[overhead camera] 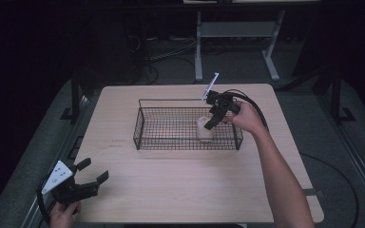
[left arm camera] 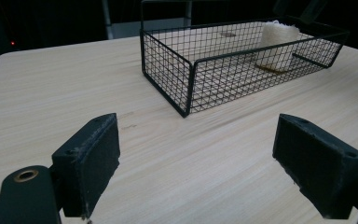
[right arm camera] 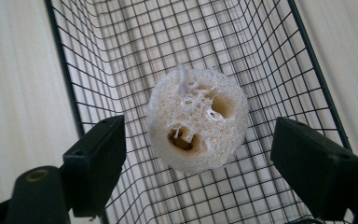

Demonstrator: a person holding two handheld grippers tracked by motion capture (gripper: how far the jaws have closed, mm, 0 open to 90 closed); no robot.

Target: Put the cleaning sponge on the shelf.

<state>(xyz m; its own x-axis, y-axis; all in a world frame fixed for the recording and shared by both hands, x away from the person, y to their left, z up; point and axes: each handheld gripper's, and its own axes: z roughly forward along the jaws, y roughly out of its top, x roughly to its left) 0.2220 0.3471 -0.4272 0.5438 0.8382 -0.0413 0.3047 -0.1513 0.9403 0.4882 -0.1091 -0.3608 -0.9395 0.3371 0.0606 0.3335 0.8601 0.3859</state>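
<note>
**Right gripper open over loofah in wire basket**

Left gripper (overhead camera: 91, 175) sits at the table's (overhead camera: 180, 190) near-left corner, well short of the wire basket (overhead camera: 142, 124). Person's left hand (overhead camera: 62, 214) holds it low, just above the tabletop, jaws aimed roughly toward the basket and standing wide apart with nothing between them; the left gripper view shows bare wood between the pads (left arm camera: 93, 154) and the basket's near corner (left arm camera: 186, 88) farther off.

Right forearm (overhead camera: 278, 175) runs from the bottom edge up past the basket's right end. Right hand (overhead camera: 247, 116) is above the basket's right end, wrist bent so the right gripper (overhead camera: 215, 118) tips down and leftward into the basket, grey plate sticking up behind it.

Jaws are apart here too. Right gripper view: loofah piece (right arm camera: 196, 119) stands on end on the basket's mesh floor (right arm camera: 177, 37), between the two pads (right arm camera: 100, 158) with a clear gap on each side, not pressed. High view puts the loofah (overhead camera: 205, 128) in the basket's right half, near its front wall.
</note>
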